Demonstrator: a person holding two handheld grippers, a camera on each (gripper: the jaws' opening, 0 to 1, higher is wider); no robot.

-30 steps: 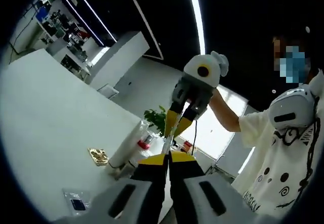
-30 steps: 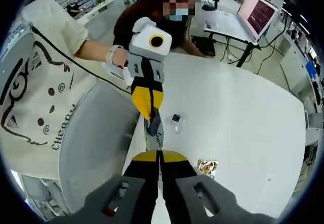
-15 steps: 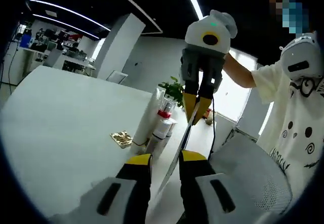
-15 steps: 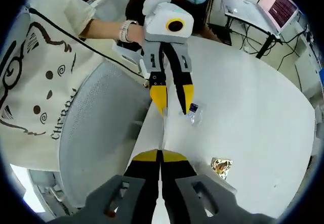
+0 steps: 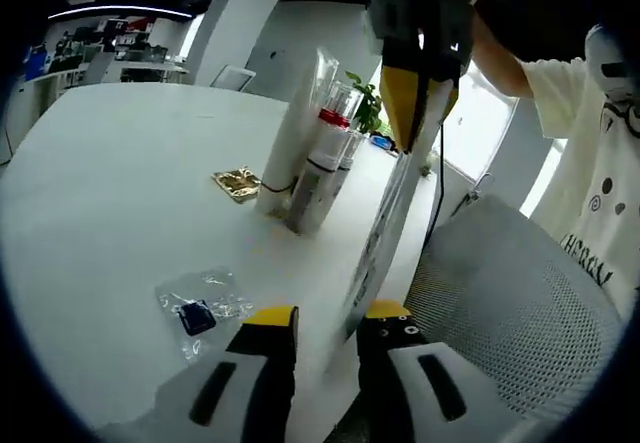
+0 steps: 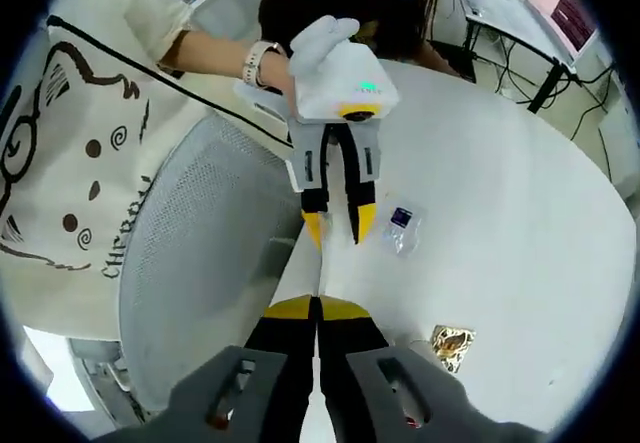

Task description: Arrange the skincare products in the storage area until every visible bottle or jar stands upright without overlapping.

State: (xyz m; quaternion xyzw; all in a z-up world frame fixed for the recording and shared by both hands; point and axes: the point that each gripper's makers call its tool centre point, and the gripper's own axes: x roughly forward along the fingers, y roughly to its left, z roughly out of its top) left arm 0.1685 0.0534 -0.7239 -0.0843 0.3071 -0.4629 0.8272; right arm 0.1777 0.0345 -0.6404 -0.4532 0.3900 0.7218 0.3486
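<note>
On the white table (image 5: 110, 173) stands a cluster of bottles (image 5: 318, 153) beside a tall clear tube, with a small gold packet (image 5: 238, 184) just beside its base and a clear sachet (image 5: 198, 306) with a dark square lying nearer the left gripper (image 5: 328, 319). That gripper's yellow-tipped jaws stand spread, a thin clear strip (image 5: 385, 223) running up between them to the right gripper (image 5: 418, 103), whose jaws are pressed together on the strip's upper end. From the right gripper view, the right gripper (image 6: 316, 309) shows its jaws pinched together on the strip, the left gripper (image 6: 338, 231) hangs above with jaws apart, and the sachet (image 6: 402, 227) and packet (image 6: 452, 347) lie on the table. A mesh chair (image 6: 210, 253) stands at the table's edge.
</note>
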